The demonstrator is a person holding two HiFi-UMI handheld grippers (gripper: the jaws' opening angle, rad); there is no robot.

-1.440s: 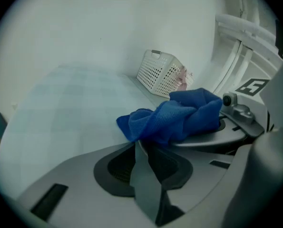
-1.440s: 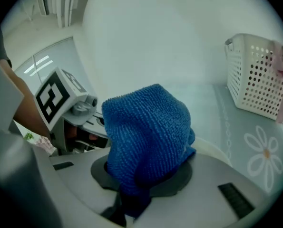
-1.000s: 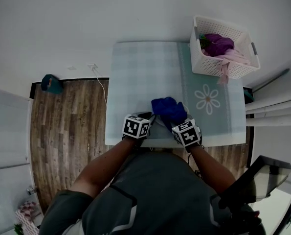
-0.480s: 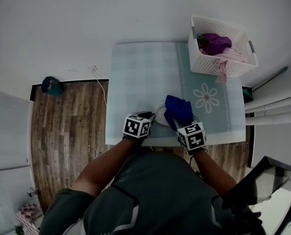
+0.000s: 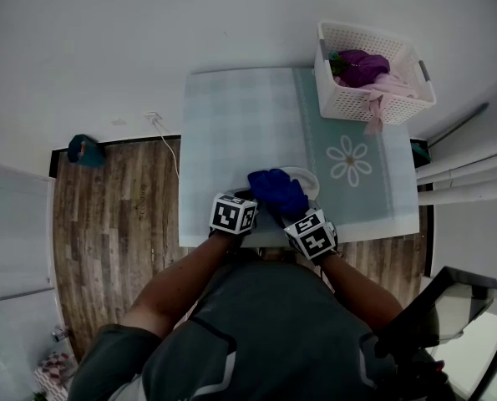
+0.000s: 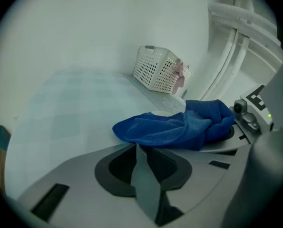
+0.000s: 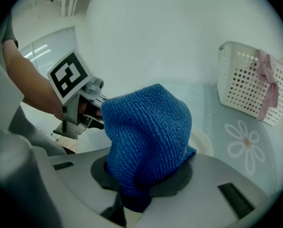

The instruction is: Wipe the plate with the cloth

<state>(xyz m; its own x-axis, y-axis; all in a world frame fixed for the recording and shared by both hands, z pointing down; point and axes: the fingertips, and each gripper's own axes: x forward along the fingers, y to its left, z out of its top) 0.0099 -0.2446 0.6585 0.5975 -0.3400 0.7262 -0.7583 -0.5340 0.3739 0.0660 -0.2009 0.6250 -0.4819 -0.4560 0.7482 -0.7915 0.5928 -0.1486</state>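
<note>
The plate (image 5: 308, 176) lies on the worktop (image 5: 231, 132) close to its near edge, most of it hidden under the blue cloth (image 5: 275, 190), with only its far right rim showing white. The right tool (image 5: 294, 215) pinches a bunched fold of the cloth, and the rest mounds up over the jaws and spills onto the plate. The left tool (image 5: 250, 199) sits at the plate's near left side. Its jaws have just been closing and stand nearly together on a thin pale strip, which I take for the plate's rim.

The cloth looks soft, light and thick-piled. It should bend to the plate's curve, but it may drag loose or fold under itself, so a grip deep in the bunch is sound. The plate is likely stiff, smooth and breakable, apt to slide under a sideways rub, so the rim is the place to steady it.

The near edge is the hazard: a stroke pulled toward the person could carry the plate off it. The far and left parts of the worktop are bare. The basket (image 5: 369, 78) stands well apart at the far right corner. The two tools are close together, so short strokes away from the left one seem safest
</note>
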